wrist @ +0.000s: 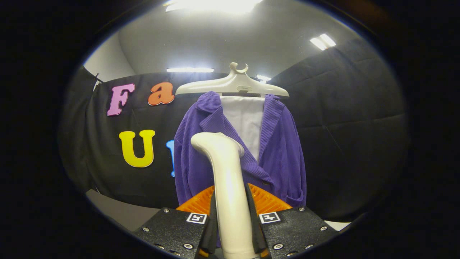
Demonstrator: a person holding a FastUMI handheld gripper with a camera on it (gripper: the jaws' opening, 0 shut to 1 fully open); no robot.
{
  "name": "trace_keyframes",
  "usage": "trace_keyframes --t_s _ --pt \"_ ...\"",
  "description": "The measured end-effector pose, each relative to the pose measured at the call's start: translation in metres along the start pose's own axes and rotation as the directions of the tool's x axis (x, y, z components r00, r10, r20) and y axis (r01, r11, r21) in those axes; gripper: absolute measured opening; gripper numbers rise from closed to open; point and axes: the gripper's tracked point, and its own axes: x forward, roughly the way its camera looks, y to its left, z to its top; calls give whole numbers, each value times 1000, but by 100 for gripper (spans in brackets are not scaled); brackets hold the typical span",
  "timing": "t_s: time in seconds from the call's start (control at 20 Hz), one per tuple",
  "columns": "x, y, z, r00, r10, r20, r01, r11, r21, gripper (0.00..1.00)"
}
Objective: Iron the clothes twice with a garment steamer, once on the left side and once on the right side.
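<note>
We see the gripper (233, 219) closed on the steamer (228, 187): both fingers (212, 230) press on its pale handle, one on each side, so the handle stands upright between them. From the pinch the handle rises and bends at its top into a rounded head, turned toward the jacket (280, 151). The head sits in front of the jacket's lapel on our left side of the garment; we cannot tell whether it touches the cloth or hangs just short of it.

The jacket is purple and ribbed, hung open on a pale hanger (231, 84) beyond the fingers, with a white panel (246, 122) showing between the lapels. Its hem drops behind the fingers. An orange ribbed part (267, 201) shows just above the fingers, on both sides of the handle.
</note>
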Motion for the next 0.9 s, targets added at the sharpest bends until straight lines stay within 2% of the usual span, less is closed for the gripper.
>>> trace_keyframes --t_s 0.5,0.9 --pt "-16 -6 -66 995 -40 -89 31 994 -102 38" --pt "-23 -10 -130 980 -62 -188 37 991 -132 38"
